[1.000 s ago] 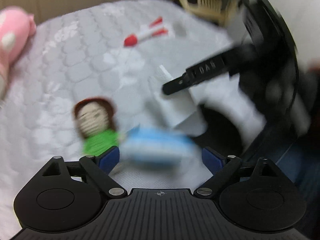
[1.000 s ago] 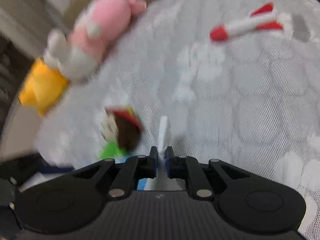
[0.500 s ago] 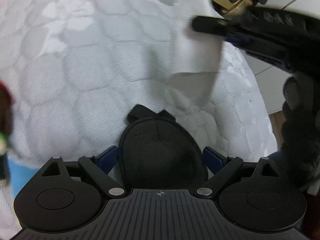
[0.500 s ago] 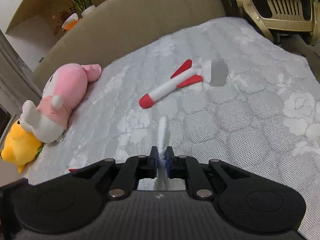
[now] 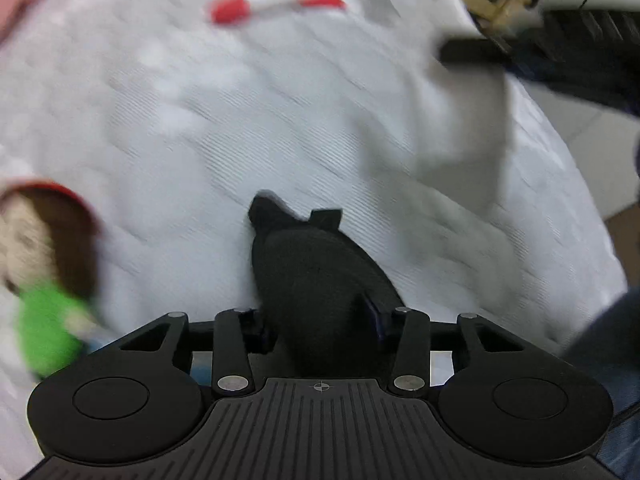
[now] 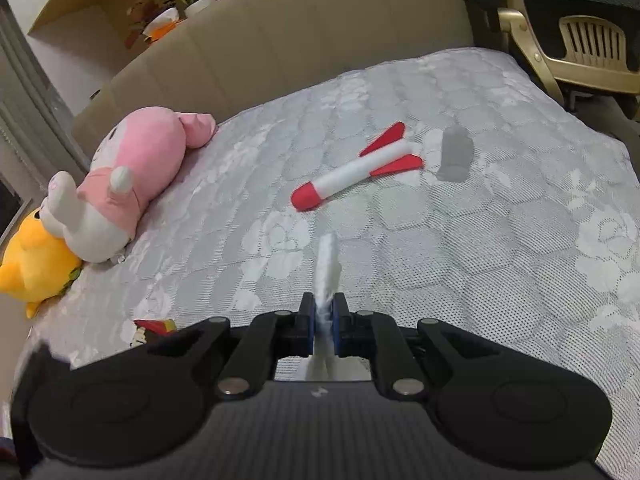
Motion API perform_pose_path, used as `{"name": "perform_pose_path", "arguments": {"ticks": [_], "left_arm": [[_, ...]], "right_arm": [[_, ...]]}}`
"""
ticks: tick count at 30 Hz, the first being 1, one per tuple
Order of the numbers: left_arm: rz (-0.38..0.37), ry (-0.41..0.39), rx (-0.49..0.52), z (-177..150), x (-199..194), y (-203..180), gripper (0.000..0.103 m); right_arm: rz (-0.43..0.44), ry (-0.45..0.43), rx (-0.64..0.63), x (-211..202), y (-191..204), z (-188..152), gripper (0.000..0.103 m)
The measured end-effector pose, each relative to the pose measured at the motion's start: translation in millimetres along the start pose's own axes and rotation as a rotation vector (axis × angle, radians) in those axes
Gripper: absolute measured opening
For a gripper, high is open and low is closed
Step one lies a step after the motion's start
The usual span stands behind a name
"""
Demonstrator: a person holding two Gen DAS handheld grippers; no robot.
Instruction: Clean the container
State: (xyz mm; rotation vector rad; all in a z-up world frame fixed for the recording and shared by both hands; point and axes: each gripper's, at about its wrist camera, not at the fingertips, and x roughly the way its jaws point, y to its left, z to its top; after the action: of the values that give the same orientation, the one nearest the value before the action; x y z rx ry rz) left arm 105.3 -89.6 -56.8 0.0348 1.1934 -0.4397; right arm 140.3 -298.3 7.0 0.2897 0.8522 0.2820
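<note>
Two grippers are at work over the bed [image 6: 500,240]. The left gripper [image 5: 320,320] has just been closing, and its jaws now pinch the black case [image 5: 316,280] that I take for the container, low against the mattress. The right gripper [image 6: 323,320] is clamped on one white wipe [image 6: 326,264], held above the bed. Risks: the soft case may slip or fold under wiping, and the limp wipe may miss it. Counted: one rocket toy [image 6: 352,172], one doll [image 5: 36,260], two plush toys, one pink [image 6: 128,176] and one yellow [image 6: 32,264].

Left tool [image 5: 320,322], low centre of frame: jaws just closing, clamped. Right tool [image 6: 324,324], low centre: pinched tight.
</note>
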Motion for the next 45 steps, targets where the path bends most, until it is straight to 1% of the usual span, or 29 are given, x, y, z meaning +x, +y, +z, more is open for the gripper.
{"name": "perform_pose_path", "arguments": {"ticks": [1,2,3,4,5,6,7,8,9,10,12,13,15,16,18,20,22,24,27,29,30,33,35,38,40,42,43,44,45], "left_arm": [[0.009,-0.025,0.001,1.7,-2.1,9.6,0.046],[0.017,-0.049,0.002,3.3,-4.2,19.1,0.05],[0.012,-0.046,-0.016,5.4,-6.2,26.8,0.052],[0.006,-0.041,-0.035,7.4,-8.2,34.5,0.058],[0.001,-0.036,-0.054,9.5,-10.2,42.2,0.067],[-0.001,-0.023,-0.066,8.2,-13.8,46.2,0.072],[-0.002,-0.01,-0.077,6.7,-17.5,50.0,0.08],[-0.003,0.004,-0.088,5.3,-21.1,53.9,0.084],[-0.013,0.005,-0.09,-0.2,-26.4,53.1,0.085],[-0.031,0.005,-0.092,-5.6,-30.1,50.5,0.086],[-0.09,0.003,-0.115,-15.0,-37.7,48.3,0.088],[-0.123,-0.002,-0.124,-17.8,-39.6,48.5,0.09],[-0.168,-0.002,-0.092,-19.5,-44.0,40.6,0.091],[-0.165,0.004,-0.055,-18.8,-44.3,34.4,0.093],[-0.131,0.02,-0.002,-19.4,-39.3,33.5,0.093],[-0.089,0.034,0.028,-20.4,-27.6,37.5,0.093],[-0.004,0.038,0.071,-25.7,-25.8,41.2,0.093],[0.104,0.042,0.117,-26.2,-20.3,45.1,0.093],[0.181,0.058,0.086,-27.7,-20.7,60.5,0.093],[0.179,0.063,0.046,-26.1,-22.6,70.6,0.093],[0.172,0.06,0.022,-30.2,-32.1,79.9,0.093],[0.124,0.036,-0.04,-28.4,-35.0,88.9,0.093],[-0.001,0.001,-0.106,-25.6,-39.7,92.8,0.093],[-0.178,-0.037,-0.193,-20.5,-41.9,94.1,0.094],[-0.203,-0.02,-0.222,-18.5,-33.8,89.6,0.094],[-0.227,0.011,-0.269,-17.4,-21.8,87.9,0.095],[-0.24,0.034,-0.302,-17.3,-13.8,88.6,0.095],[-0.268,0.048,-0.346,-17.2,-6.7,92.2,0.095],[-0.302,0.054,-0.391,-17.0,-1.2,95.3,0.095]], "right_arm": [[0.012,0.002,-0.001,1.0,3.7,0.7,0.01],[0.042,0.01,0.001,3.2,9.8,2.1,0.01],[0.078,0.019,0.003,5.7,16.7,3.6,0.01],[0.121,0.033,0.005,9.8,24.3,4.9,0.01],[0.173,0.057,0.016,16.6,31.4,4.8,0.01],[0.226,0.084,0.03,24.1,38.2,4.2,0.01],[0.27,0.127,0.043,35.2,45.2,1.3,0.01],[0.28,0.169,0.026,45.8,52.6,-3.9,0.01],[0.28,0.209,-0.002,55.7,60.0,-9.7,0.01],[0.247,0.244,-0.065,63.9,68.4,-17.3,0.01],[0.146,0.286,-0.197,72.4,78.8,-29.9,0.01],[0.095,0.306,-0.242,75.2,80.2,-34.4,0.01],[0.012,0.329,-0.274,76.3,76.6,-38.6,0.01],[-0.026,0.335,-0.283,74.9,74.2,-39.0,0.01],[-0.09,0.334,-0.299,67.7,70.4,-39.8,0.01],[-0.105,0.342,-0.278,58.1,66.5,-38.2,0.01],[-0.047,0.37,-0.204,44.9,65.0,-38.0,0.01],[0.029,0.393,-0.158,34.4,73.2,-41.7,0.01],[0.105,0.433,-0.148,33.6,91.0,-49.6,0.01],[0.108,0.46,-0.179,41.1,102.3,-60.4,0.01],[0.083,0.469,-0.212,47.3,106.6,-66.0,0.01],[-0.026,0.453,-0.304,56.0,107.4,-71.1,0.009],[-0.085,0.427,-0.341,56.8,104.9,-69.1,0.009],[-0.089,0.339,-0.295,46.5,91.4,-49.0,0.009],[-0.088,0.284,-0.249,41.7,80.7,-38.0,0.009],[-0.125,0.24,-0.247,40.9,72.7,-31.7,0.009],[-0.147,0.232,-0.272,42.1,72.2,-29.9,0.009],[-0.155,0.238,-0.298,45.2,71.3,-29.0,0.009],[-0.148,0.261,-0.304,48.4,69.1,-28.2,0.009]]}}
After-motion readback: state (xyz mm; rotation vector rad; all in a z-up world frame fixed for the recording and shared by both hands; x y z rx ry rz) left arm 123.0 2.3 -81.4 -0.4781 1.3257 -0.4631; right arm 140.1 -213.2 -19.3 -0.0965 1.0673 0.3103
